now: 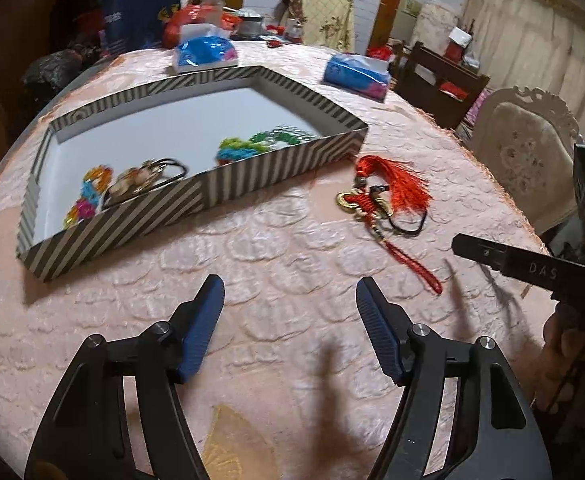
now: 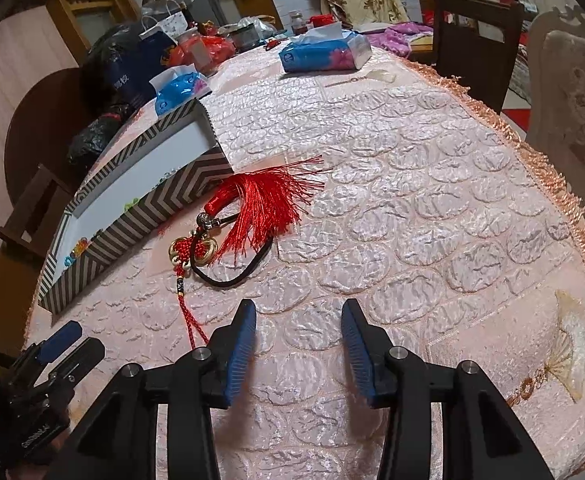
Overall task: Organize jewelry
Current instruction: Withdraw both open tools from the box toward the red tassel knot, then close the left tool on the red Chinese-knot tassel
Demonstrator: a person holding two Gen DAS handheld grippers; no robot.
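Observation:
A striped box with a white inside holds colourful bracelets, a green bead string and a dark hair tie. A red tassel charm with gold rings lies on the pink cloth right of the box, next to a black hair tie. My left gripper is open and empty, above bare cloth in front of the box. My right gripper is open and empty, just short of the tassel charm and the black hair tie. The box stands left of them.
Two blue tissue packs lie at the far side of the round table. Bags and jars crowd the back left. An upholstered chair stands at the right edge. The fringed table edge curves right.

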